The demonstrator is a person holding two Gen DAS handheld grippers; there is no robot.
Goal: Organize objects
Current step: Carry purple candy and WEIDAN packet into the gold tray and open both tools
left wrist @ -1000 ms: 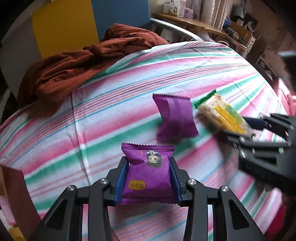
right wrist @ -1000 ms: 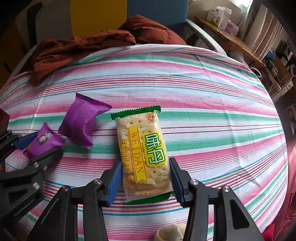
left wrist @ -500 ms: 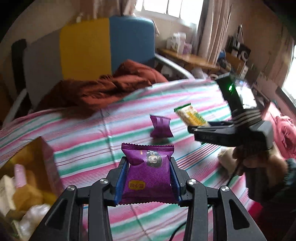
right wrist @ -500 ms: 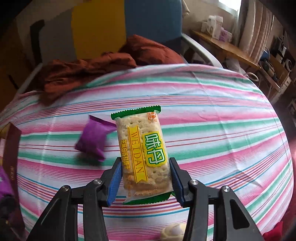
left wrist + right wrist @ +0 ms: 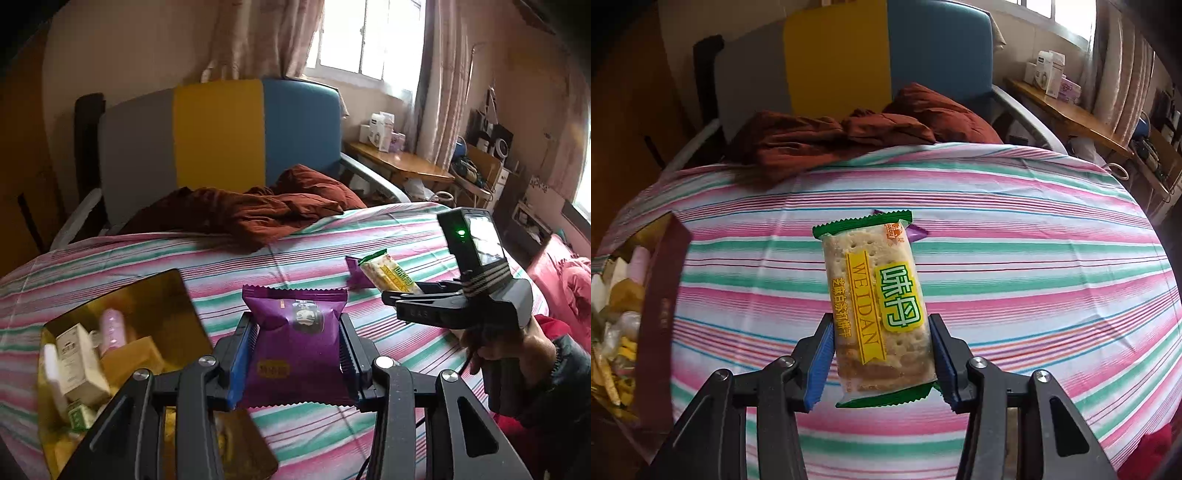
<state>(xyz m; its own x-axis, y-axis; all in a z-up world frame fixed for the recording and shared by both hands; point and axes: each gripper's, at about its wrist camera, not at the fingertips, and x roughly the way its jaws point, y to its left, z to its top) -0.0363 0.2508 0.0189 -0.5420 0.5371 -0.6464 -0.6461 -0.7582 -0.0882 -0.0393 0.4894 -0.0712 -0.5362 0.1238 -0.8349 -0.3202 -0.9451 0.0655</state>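
Observation:
My left gripper (image 5: 295,354) is shut on a purple snack packet (image 5: 297,343), held in the air above the striped bed. An open gold-lined box (image 5: 122,310) with several small items in it sits just left of the left gripper. In the right wrist view my right gripper (image 5: 882,354) is shut on a green-edged cracker packet (image 5: 879,302), also lifted off the bed. That gripper with its cracker packet (image 5: 388,273) shows at the right of the left wrist view. A second purple packet (image 5: 918,232) lies on the bed, mostly hidden behind the crackers.
The striped bedsheet (image 5: 1034,277) covers the bed. A rust-brown blanket (image 5: 266,210) is bunched at the headboard (image 5: 218,129). The box's dark red wall (image 5: 661,306) stands at the bed's left side. A wooden side table (image 5: 399,162) with small boxes stands beyond the bed.
Both grippers have risen from the bed with their packets. The left one has swung left and tilted up, bringing the open box into view. The loose purple packet stays on the sheet.

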